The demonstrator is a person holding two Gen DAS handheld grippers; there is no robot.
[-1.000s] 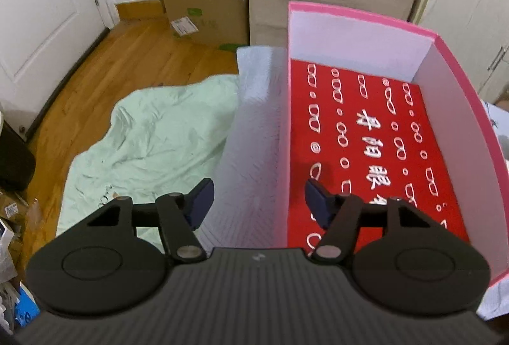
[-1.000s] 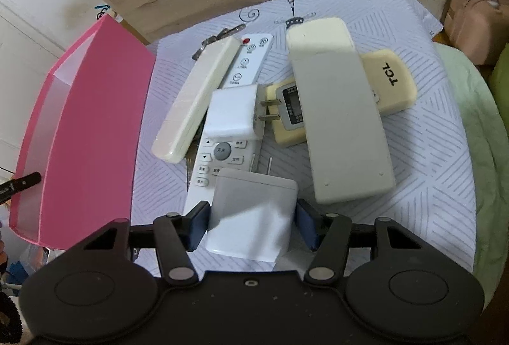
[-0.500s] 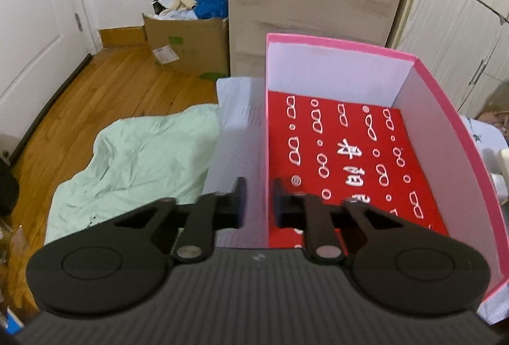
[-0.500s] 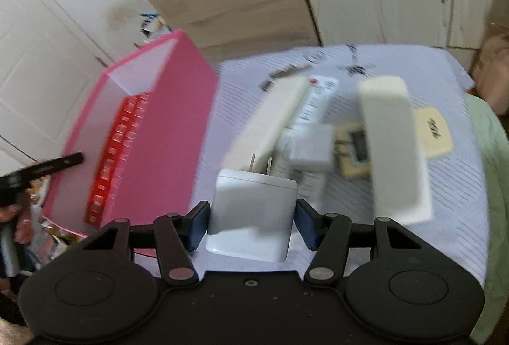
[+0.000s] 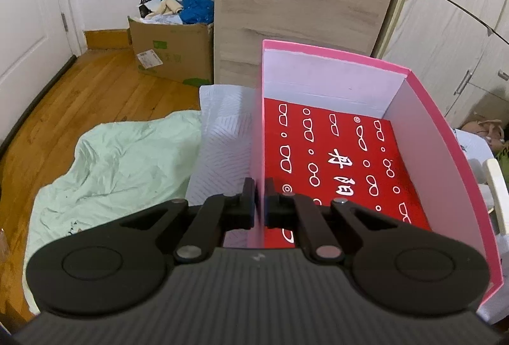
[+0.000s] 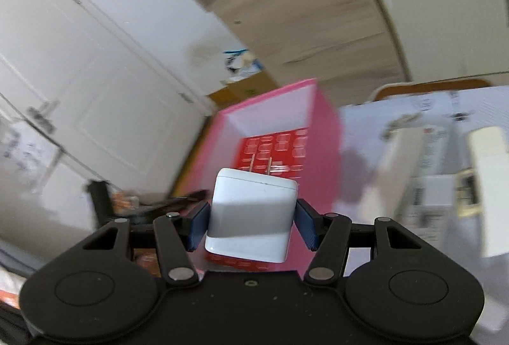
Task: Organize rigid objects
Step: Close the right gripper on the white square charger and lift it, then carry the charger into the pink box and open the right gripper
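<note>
We hold a white plug adapter (image 6: 253, 219) clamped between the pads of our right gripper (image 6: 253, 225), lifted clear of the table, its prongs pointing away from us toward the pink box (image 6: 321, 135). The relation that matters is this: the open mouth of the box lies straight ahead of and below the adapter, with the red patterned floor (image 6: 273, 147) showing just past the adapter's far edge, so we judge the coming move to be a short carry forward and down into that opening. The box's long axis runs away from us along nearly the same line as the gripper points, which leaves room to set the adapter anywhere along the floor. Our left gripper (image 5: 260, 205) is clenched on the box's near left wall (image 5: 258, 154), one finger outside and one inside, steadying it; that hand is nearer the box, but the right one carries the load. In the way, we see only the pink rim itself, which the adapter's lower corner must clear. To the right on the striped cloth (image 6: 397, 119) lie the remaining things, blurred: a long cream remote (image 6: 491, 186) and other remotes beside it. Beyond the box stand a cardboard carton (image 5: 171, 52), a wooden panel (image 5: 299, 10) and a green sheet (image 5: 117, 166) on the floor.
</note>
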